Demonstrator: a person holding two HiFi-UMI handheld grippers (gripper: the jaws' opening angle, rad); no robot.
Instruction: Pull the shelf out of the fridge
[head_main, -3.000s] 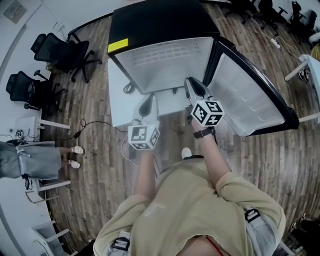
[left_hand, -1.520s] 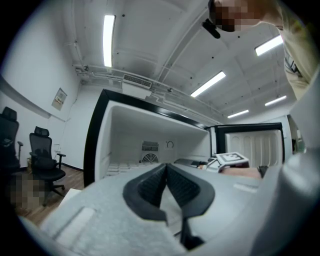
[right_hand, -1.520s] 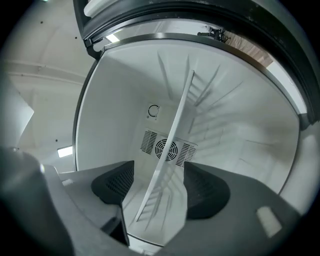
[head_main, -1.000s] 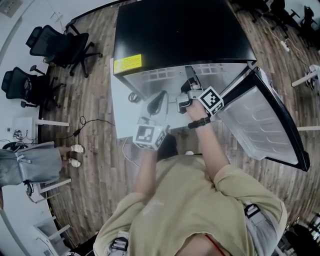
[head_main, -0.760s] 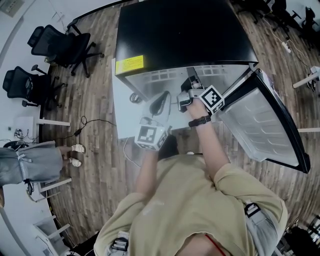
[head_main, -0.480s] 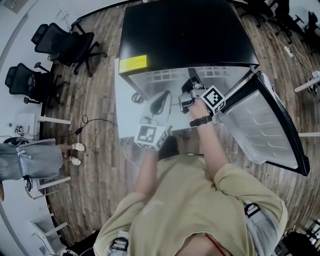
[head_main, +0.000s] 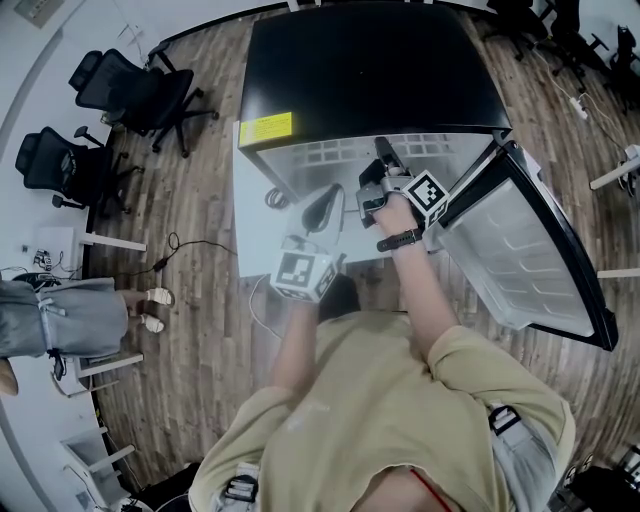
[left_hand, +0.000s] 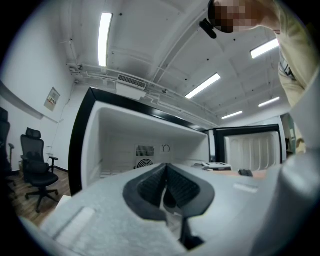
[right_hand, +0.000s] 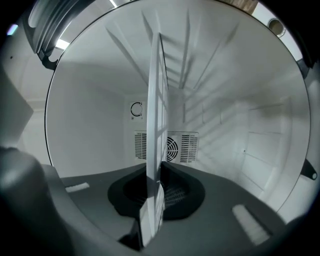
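— Labels on the fridge (head_main: 370, 70), anything legible?

— One yellow label (head_main: 266, 127) sits at the left front corner of its black top, but the print is too small to read. The grippers' cubes carry black-and-white square markers (head_main: 427, 195), no words. In the left gripper view a small sign (left_hand: 52, 99) hangs on the room's wall, also unreadable.

— Where is the shelf?

— Inside the fridge. The right gripper view shows the shelf (right_hand: 157, 100) edge-on. It is a thin white panel running from the jaws toward the rear wall, in line with the fan grille (right_hand: 175, 147) and beside a round dial (right_hand: 136, 109).

— And the right gripper (right_hand: 157, 172)?

— Its jaws are closing, with the shelf's front edge between the pads and both pads against it.

— The left gripper (head_main: 328, 192)?

— Jaws together, nothing between them. It hovers at the front edge of the opening, left of the right gripper, pointing in.

— Room to move?

— The white inner walls stand well apart from the shelf's two faces. The door (head_main: 520, 240) is swung wide to the person's right, away from the opening. Wooden floor (head_main: 200, 200) lies left of the fridge, and the office chairs (head_main: 130, 85) are well apart from it.
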